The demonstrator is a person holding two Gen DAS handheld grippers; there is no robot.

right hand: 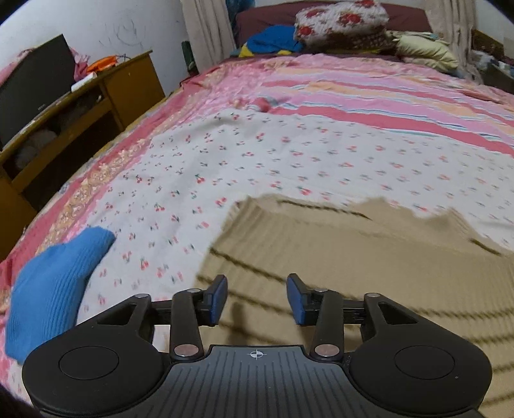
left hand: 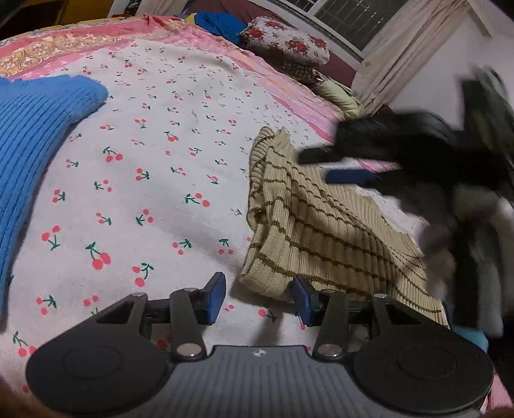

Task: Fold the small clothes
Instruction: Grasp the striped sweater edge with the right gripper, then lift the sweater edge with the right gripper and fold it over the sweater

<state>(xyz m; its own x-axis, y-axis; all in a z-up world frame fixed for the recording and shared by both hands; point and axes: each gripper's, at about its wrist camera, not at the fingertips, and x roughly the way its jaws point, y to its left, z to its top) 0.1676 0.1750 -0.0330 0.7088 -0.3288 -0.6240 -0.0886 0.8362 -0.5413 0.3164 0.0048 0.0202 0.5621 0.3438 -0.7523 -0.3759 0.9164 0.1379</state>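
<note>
A beige ribbed garment with thin brown stripes (left hand: 324,231) lies folded on the cherry-print sheet (left hand: 160,167). My left gripper (left hand: 258,297) stands open just above the sheet at the garment's near corner, nothing between its blue pads. Blurred above the garment's far edge, my right gripper (left hand: 324,167) also shows in the left wrist view. In the right wrist view my right gripper (right hand: 257,297) hovers open over the beige garment (right hand: 369,263), empty. A blue ribbed knit (left hand: 35,154) lies to the left, also seen as the blue knit (right hand: 51,289).
The sheet lies on a pink striped bedspread (right hand: 353,93). A floral pillow (right hand: 340,19) and blue cloth (right hand: 273,38) sit at the bed's head. A wooden cabinet (right hand: 96,96) with a dark screen (right hand: 35,86) stands left of the bed. Curtains (left hand: 401,54) hang by a window.
</note>
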